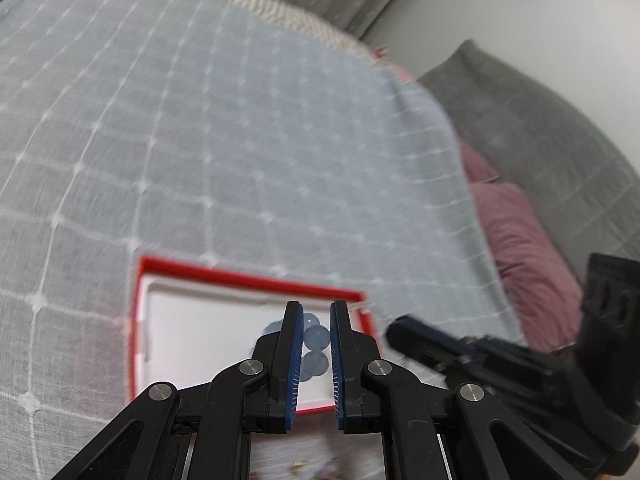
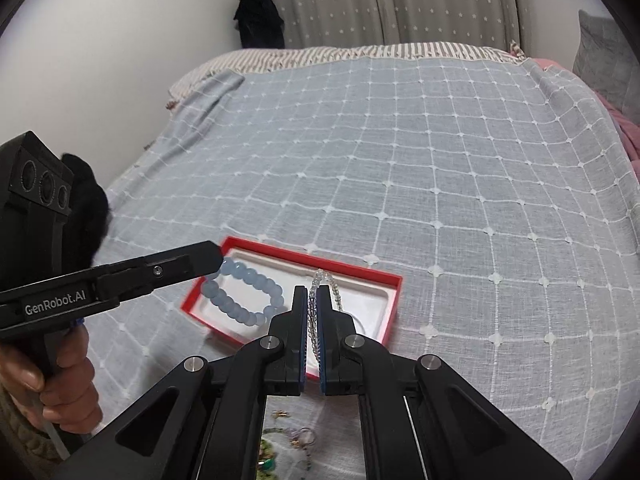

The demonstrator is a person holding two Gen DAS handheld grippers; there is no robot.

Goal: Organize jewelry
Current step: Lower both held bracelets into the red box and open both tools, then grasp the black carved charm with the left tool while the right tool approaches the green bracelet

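Right gripper [image 2: 313, 292] closed on a strand of small clear beads [image 2: 329, 285]: pads nearly touching, beads visible in the narrow slot between them, the strand's free loop running forward and away from the tips into the right half of the red-rimmed tray [image 2: 394, 294]. Long axis of that strand roughly in line with the fingers, pointing away from the camera.

Left gripper [image 1: 314, 344] narrowly parted over the same tray [image 1: 244, 280], pale blue beads of the large bracelet [image 1: 316, 336] framed between the blue pads; contact with the beads not resolvable through the motion blur, so grip undetermined. In the right wrist view, the left gripper's [image 2: 218, 258] tip at the far-left arc of the blue bracelet [image 2: 240, 294], which lies as a flat ring in the tray's left half, just beside the clear strand.

Tray on a grey checked bedspread [image 2: 440, 160], long side running left to right across both views. Loose trinkets [image 2: 296, 436] on the cloth below the right gripper, near the camera.

Governing relation, as a judgement: each piece directly ahead of its own gripper, blue ring nearer the left, clear strand nearer the right; lowering and release the likely remaining step, snagging of one strand on the other the chief risk.
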